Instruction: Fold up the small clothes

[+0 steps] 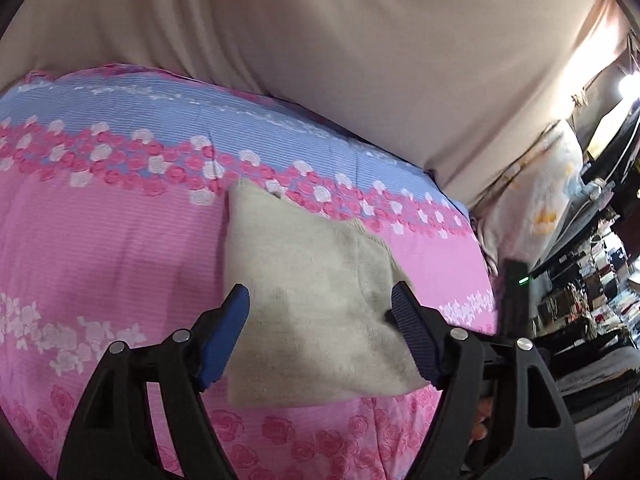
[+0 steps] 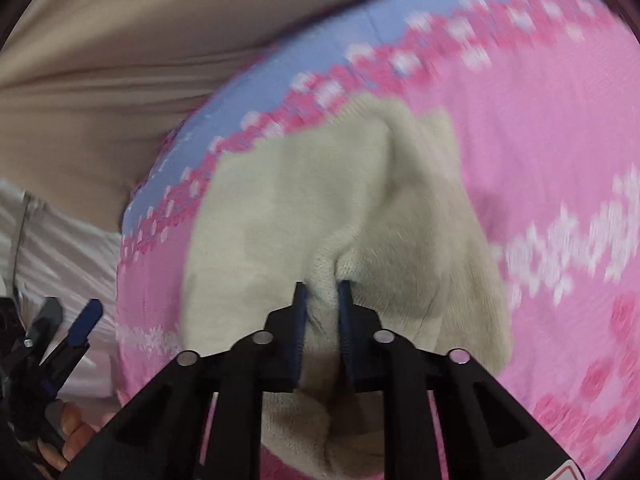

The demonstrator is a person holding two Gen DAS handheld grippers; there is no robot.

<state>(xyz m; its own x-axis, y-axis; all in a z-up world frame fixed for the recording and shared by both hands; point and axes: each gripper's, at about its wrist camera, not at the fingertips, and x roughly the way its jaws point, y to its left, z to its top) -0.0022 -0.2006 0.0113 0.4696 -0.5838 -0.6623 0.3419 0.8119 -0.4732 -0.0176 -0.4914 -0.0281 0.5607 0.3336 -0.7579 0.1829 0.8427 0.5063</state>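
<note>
A small beige knit garment [image 1: 304,280] lies on a pink and blue flowered bedspread [image 1: 100,240]. In the left wrist view my left gripper [image 1: 320,302] hovers over the garment's near part with its blue pads wide apart and nothing pinched between them. In the right wrist view my right gripper [image 2: 322,292] is shut on a bunched fold of the same beige garment [image 2: 280,208], which rises in a ridge ahead of the pads. The left gripper [image 2: 66,320] shows at the far left of that view, held by a hand.
A beige sheet [image 1: 320,40] drapes behind the bedspread. At the right of the left wrist view lie a pale printed pillow [image 1: 532,200] and cluttered dark shelves [image 1: 600,292]. White cloth [image 2: 60,240] lies left of the bedspread in the right wrist view.
</note>
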